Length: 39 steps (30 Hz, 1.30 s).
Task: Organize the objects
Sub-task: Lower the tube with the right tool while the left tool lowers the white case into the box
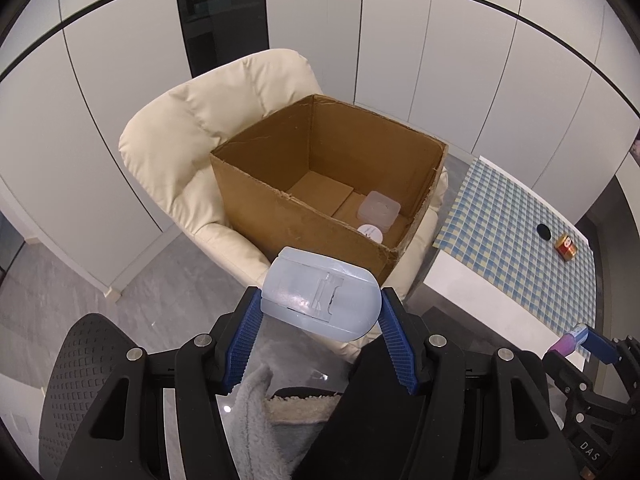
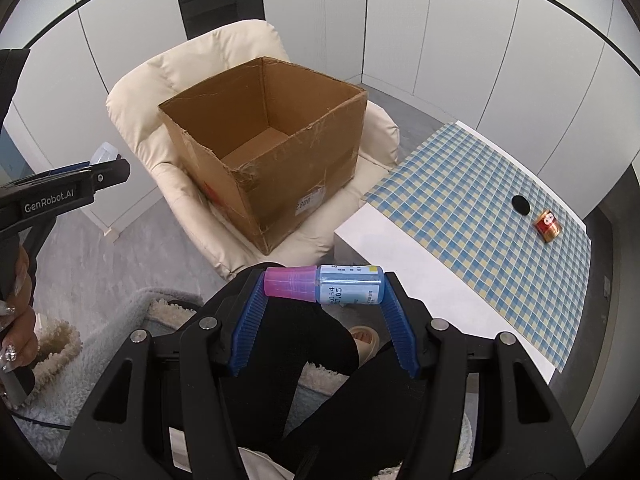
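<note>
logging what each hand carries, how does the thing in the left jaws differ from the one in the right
The pale plastic case in the left gripper is broad, flattish, translucent and unlabelled; the small bottle in the right gripper is a slim cylinder, blue with a pink cap and printed label, lying sideways. Both are clamped near the cardboard box.

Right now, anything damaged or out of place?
The box sits on an armchair, not the floor, and its top rim is torn and ragged, with crumpled tape at the near corner. A small can lies on its side on the table.
</note>
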Motion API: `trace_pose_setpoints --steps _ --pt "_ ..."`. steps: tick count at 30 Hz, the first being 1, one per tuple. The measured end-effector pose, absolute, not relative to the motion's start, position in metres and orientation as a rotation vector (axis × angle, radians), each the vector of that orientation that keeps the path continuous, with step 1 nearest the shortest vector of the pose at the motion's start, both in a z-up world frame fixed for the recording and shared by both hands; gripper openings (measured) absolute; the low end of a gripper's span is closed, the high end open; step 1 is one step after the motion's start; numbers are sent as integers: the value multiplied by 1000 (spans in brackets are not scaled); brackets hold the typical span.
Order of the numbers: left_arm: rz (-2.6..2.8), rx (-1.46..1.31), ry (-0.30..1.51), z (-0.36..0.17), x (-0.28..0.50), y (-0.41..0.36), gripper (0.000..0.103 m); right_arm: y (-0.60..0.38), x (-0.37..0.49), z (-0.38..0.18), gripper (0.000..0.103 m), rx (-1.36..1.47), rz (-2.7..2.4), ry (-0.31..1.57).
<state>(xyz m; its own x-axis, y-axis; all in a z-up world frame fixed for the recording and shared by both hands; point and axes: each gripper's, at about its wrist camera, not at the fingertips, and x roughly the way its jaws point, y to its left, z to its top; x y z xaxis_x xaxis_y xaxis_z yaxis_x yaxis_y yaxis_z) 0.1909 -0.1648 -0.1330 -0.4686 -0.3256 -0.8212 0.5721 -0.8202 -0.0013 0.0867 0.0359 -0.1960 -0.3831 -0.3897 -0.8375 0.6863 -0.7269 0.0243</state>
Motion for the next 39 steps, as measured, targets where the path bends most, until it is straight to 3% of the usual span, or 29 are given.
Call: trace_pose_setpoints --steps 18,39 --pt "-2289 1156 355 -130 140 -184 59 11 40 -182 60 1105 -2194 443" --pt "-2241 1094 417 -143 75 -246 59 -87 -25 -183 60 1042 -2110 536"
